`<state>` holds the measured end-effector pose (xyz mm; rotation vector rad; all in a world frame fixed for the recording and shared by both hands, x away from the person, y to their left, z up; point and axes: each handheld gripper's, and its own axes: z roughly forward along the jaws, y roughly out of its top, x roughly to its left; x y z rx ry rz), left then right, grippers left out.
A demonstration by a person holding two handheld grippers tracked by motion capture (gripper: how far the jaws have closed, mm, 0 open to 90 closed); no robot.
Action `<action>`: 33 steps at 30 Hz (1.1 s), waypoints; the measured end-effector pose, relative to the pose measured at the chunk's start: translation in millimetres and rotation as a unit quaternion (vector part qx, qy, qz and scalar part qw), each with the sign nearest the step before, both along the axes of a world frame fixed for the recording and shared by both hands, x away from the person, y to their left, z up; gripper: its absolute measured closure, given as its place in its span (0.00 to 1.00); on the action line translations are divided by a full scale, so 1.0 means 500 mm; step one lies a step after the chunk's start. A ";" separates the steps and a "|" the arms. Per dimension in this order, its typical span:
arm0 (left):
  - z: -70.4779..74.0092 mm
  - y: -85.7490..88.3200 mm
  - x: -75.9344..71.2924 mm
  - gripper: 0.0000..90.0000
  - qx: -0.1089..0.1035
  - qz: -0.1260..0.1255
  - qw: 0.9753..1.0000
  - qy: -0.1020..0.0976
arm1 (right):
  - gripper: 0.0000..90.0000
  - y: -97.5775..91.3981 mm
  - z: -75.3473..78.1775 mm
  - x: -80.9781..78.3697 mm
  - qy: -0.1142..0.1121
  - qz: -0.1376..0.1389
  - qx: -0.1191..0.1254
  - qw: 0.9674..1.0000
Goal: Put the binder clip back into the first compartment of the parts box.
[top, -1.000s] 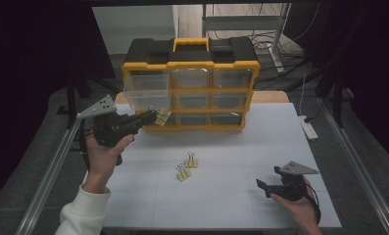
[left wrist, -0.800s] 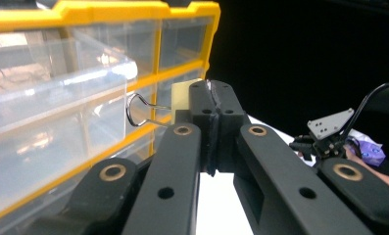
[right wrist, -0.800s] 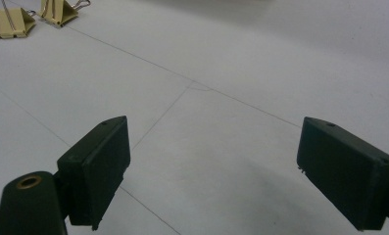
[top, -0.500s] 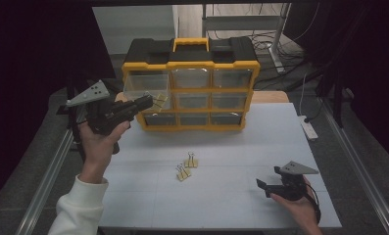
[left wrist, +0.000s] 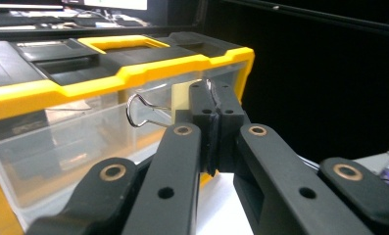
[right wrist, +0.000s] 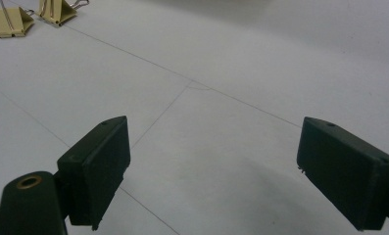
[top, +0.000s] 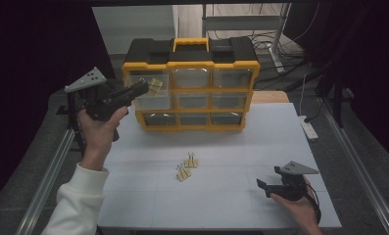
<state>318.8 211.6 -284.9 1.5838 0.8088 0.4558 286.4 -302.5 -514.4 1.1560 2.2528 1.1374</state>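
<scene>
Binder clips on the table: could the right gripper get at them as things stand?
Probably yes. The right gripper is open and empty, low over the table, and bare surface lies between it and the two binder clips.

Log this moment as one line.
left gripper: shut on binder clip, raised at organizer | right gripper: open, on table | two clips on table

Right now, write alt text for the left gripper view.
The left hand-held gripper, jaws shut, pinches a yellow binder clip whose wire handle sticks out to the left. Just behind it stands a yellow and black drawer organizer with a clear drawer.
</scene>
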 end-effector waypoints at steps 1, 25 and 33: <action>0.002 -0.001 0.005 0.99 0.003 0.002 1.000 0.000 | 0.14 0.000 0.000 0.000 -0.001 0.000 0.000 1.000; 0.017 0.012 0.098 0.99 0.030 0.070 0.997 0.018 | 0.14 0.000 0.000 0.001 -0.002 -0.002 -0.002 1.000; 0.011 0.009 0.094 0.99 0.036 0.071 0.997 0.019 | 0.14 0.000 0.000 0.000 -0.003 -0.002 -0.001 1.000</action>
